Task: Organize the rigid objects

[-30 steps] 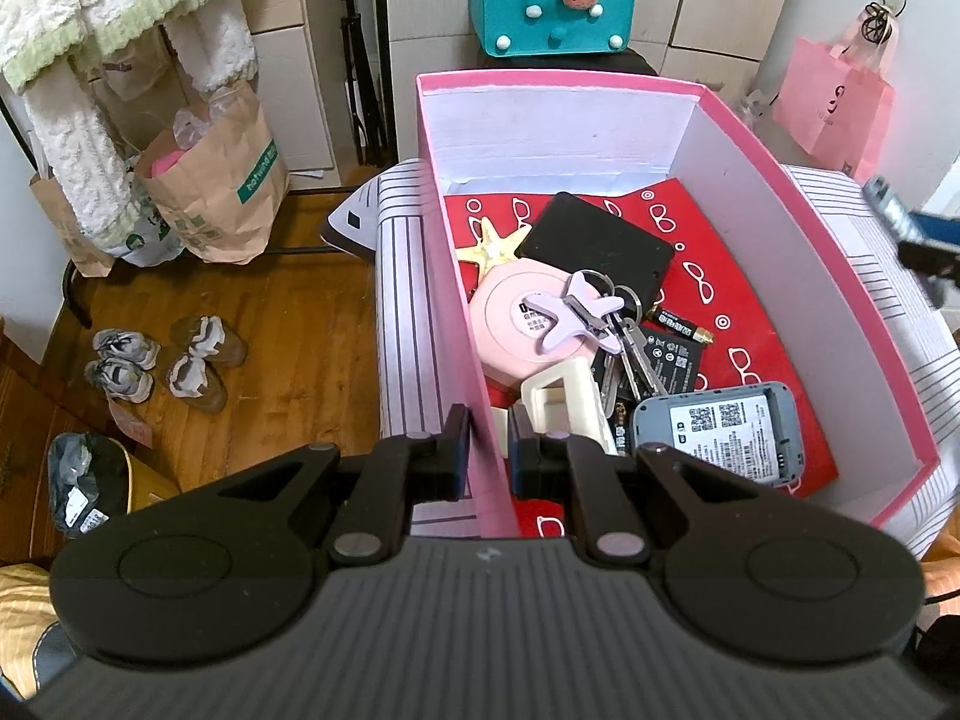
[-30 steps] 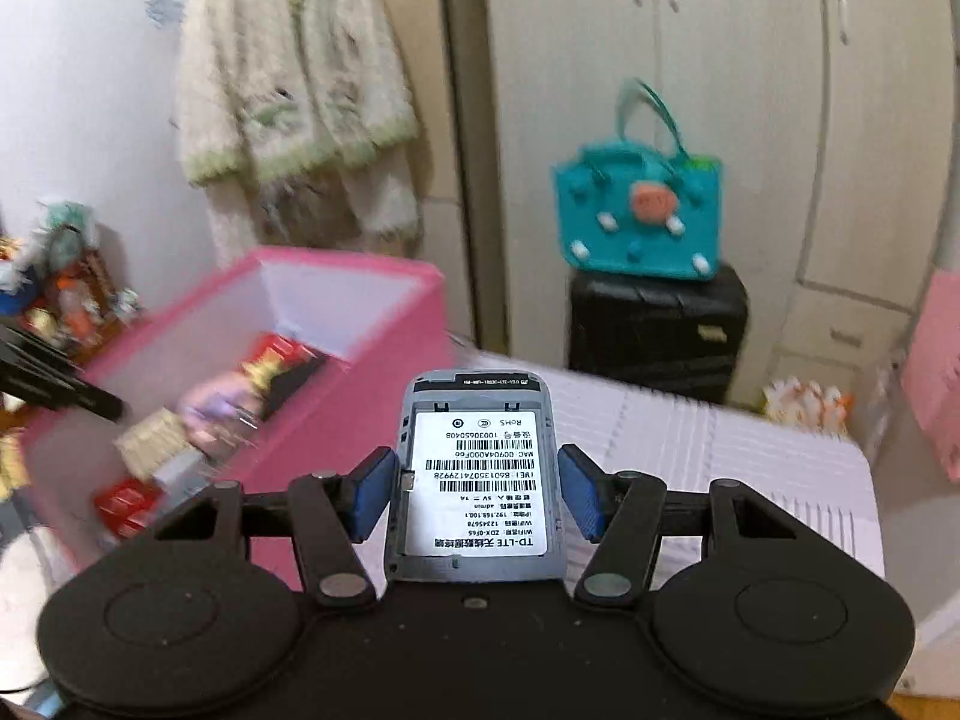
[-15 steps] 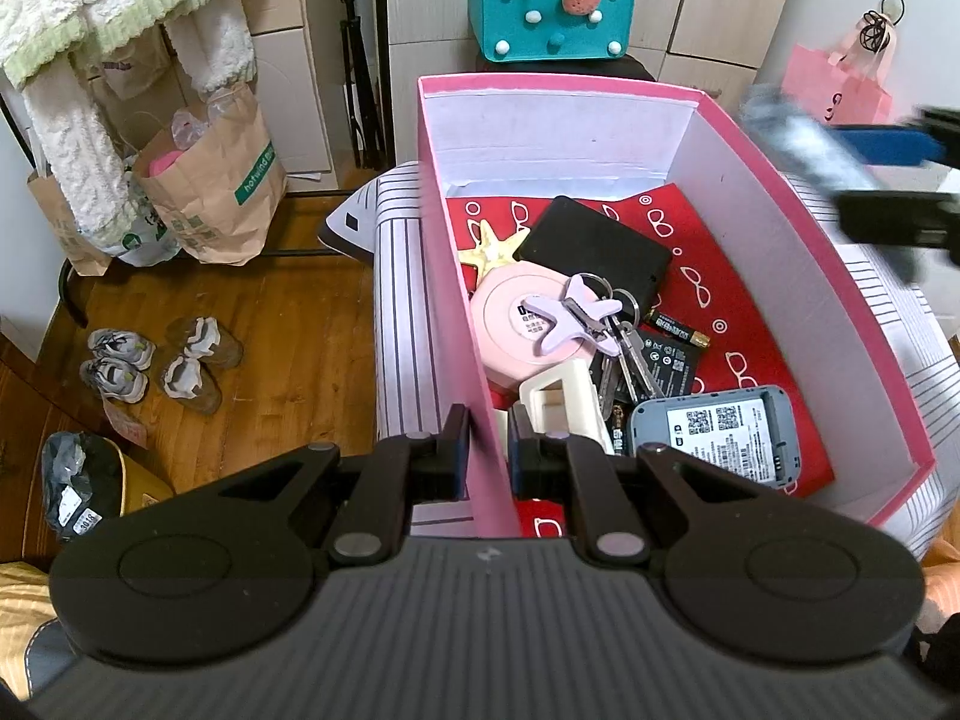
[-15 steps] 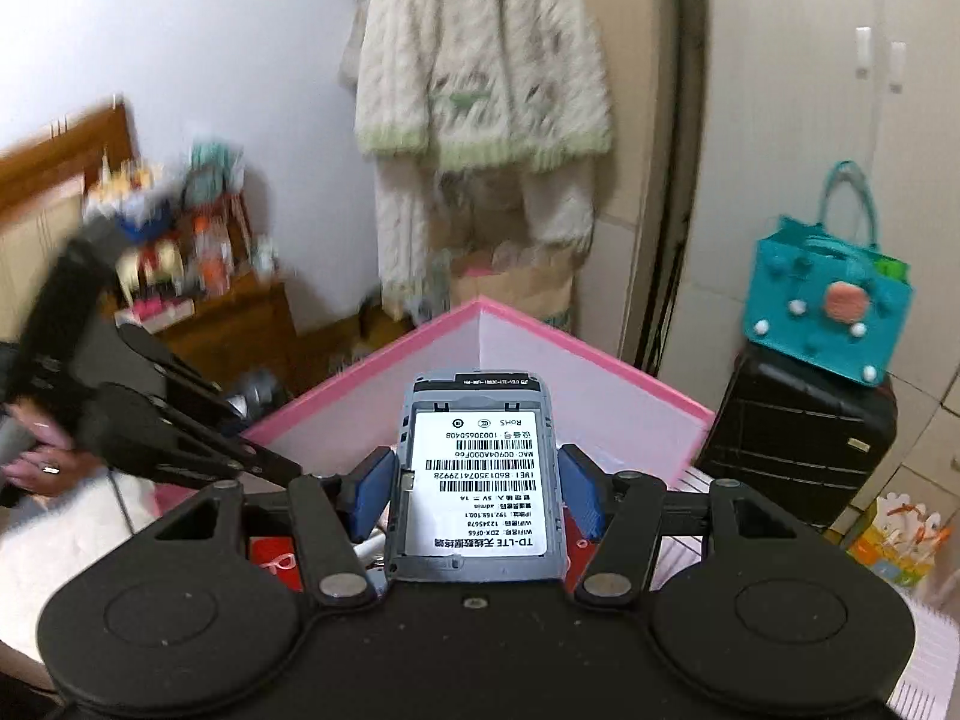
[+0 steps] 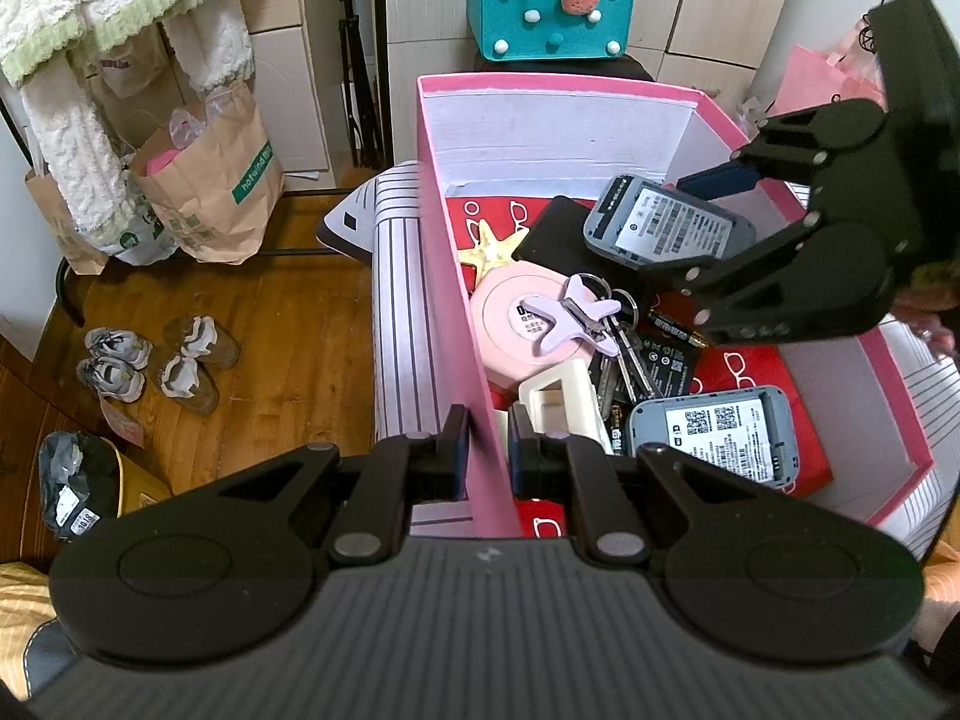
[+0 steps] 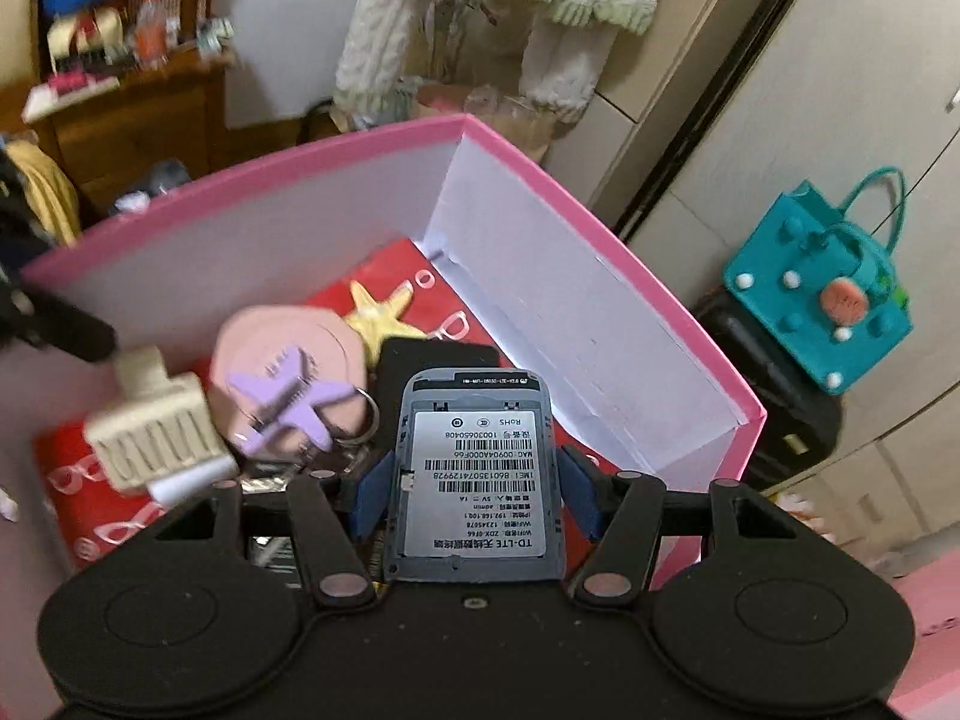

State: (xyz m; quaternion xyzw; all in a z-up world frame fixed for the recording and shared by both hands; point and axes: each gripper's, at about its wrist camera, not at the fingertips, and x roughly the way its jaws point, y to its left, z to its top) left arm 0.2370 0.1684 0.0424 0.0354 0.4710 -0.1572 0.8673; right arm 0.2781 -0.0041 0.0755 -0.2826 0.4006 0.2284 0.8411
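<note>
A pink box (image 5: 444, 276) with a red lining holds a pink round case (image 5: 510, 324), a purple star key ring (image 5: 576, 315), a yellow starfish (image 5: 492, 249), a black card (image 5: 555, 240), a cream part (image 5: 555, 399) and a grey router (image 5: 714, 435). My left gripper (image 5: 485, 441) is shut on the box's left wall. My right gripper (image 5: 714, 222) is shut on a second grey router (image 6: 480, 474), held above the box's back half, also seen in the left wrist view (image 5: 663, 231).
The box stands on a striped white surface (image 5: 399, 324). A teal felt bag (image 5: 552, 0) on a black case is behind it. Paper bags (image 5: 204, 180) and shoes (image 5: 150, 360) are on the wooden floor at left.
My right gripper has swung in from the right with the router and now hangs over the inside of the box. My left gripper has kept its hold on the wall.
</note>
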